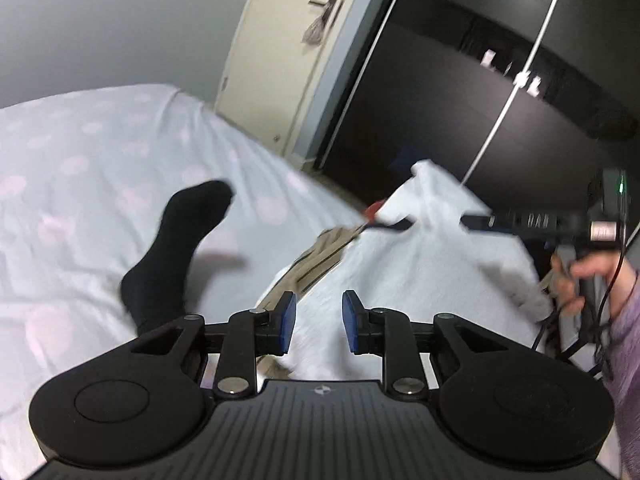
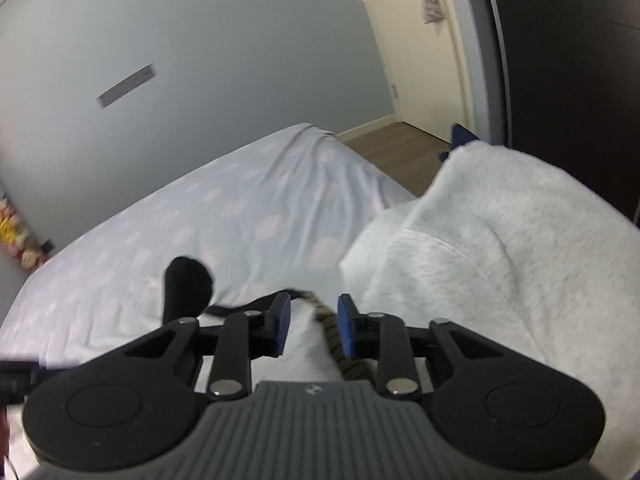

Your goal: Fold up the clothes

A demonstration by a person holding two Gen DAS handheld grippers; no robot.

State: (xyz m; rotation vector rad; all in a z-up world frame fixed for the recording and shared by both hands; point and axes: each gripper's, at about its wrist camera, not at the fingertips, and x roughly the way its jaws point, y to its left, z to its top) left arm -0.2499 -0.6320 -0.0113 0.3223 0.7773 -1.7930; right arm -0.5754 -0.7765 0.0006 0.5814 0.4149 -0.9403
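1. My left gripper [image 1: 319, 322] has its jaws parted by a moderate gap with nothing pinched between the blue pads; white fabric only lies beneath them.
2. My right gripper [image 2: 310, 325] shows the same: jaws partly open, white cloth and a striped tan edge visible in the gap, but I judge neither pad is pressing on it.
3. Just ahead of both grippers sits the white fleece garment [image 1: 432, 256], heaped at the near right edge of the bed [image 1: 80, 160], with one part raised into a peak. In the right wrist view its seam and fuzzy nap [image 2: 500, 248] are plain to see.
4. A striped tan garment [image 1: 320, 252] lies partly under the white one, touching it.
5. A black sock [image 1: 176, 240] lies to the left on the dotted sheet, apart from the pile.
6. I expect the fleece to be light, soft and floppy, thick enough to bunch, not slippery. It should sag wherever it is unsupported.
7. I would take hold at a hem or seam edge, one gripper on each corner, so it spreads flat instead of gathering.
8. The view is motion-blurred, so finer folds cannot be told.
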